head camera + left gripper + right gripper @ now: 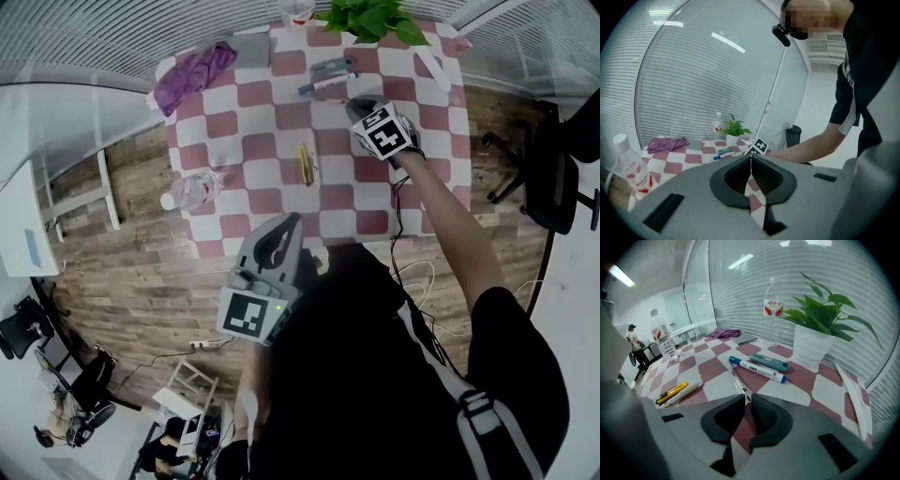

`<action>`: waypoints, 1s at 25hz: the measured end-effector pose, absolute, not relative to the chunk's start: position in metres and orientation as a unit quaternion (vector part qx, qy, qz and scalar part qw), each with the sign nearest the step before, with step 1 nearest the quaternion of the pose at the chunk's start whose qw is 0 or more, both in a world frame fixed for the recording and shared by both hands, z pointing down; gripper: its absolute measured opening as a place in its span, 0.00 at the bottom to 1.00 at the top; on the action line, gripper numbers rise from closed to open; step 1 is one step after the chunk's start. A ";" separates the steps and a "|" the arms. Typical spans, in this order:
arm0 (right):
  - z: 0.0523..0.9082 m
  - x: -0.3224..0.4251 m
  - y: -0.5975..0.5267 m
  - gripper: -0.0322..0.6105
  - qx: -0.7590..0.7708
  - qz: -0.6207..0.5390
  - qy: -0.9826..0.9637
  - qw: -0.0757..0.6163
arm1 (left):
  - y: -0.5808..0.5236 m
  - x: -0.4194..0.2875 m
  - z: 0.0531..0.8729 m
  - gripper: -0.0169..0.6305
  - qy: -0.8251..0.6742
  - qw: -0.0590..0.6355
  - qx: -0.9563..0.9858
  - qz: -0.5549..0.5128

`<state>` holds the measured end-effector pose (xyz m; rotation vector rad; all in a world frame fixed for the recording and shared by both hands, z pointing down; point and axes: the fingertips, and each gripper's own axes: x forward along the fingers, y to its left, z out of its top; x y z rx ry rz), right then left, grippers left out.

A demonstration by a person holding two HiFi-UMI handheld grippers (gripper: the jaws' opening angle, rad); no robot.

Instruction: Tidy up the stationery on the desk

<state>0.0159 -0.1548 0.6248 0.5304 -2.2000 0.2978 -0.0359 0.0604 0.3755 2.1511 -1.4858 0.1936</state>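
left gripper (284, 225): nearest, at the near edge of the table (244, 122), clenched on nothing, well apart from the stationery. pen (737, 380): thin, clear, flat on the table's far right part. its long axis runs away from the right gripper (745, 401), slightly leftward, with the far end pointing at the marker (757, 370). right gripper: the nearer one, jaws drawn to a slit round the pen's near end, seemingly pinching it.
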 end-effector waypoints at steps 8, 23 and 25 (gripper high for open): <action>0.622 0.019 -0.122 0.11 0.205 0.122 -0.874 0.424 | 0.067 -0.030 0.371 0.08 -0.530 0.248 0.808 0.070; 0.615 0.025 -0.064 0.10 0.288 0.170 -0.846 0.416 | 0.077 -0.047 0.360 0.08 -0.476 0.232 0.845 0.075; 0.616 0.027 -0.056 0.10 0.302 0.183 -0.840 0.412 | 0.079 -0.050 0.360 0.08 -0.468 0.232 0.850 0.077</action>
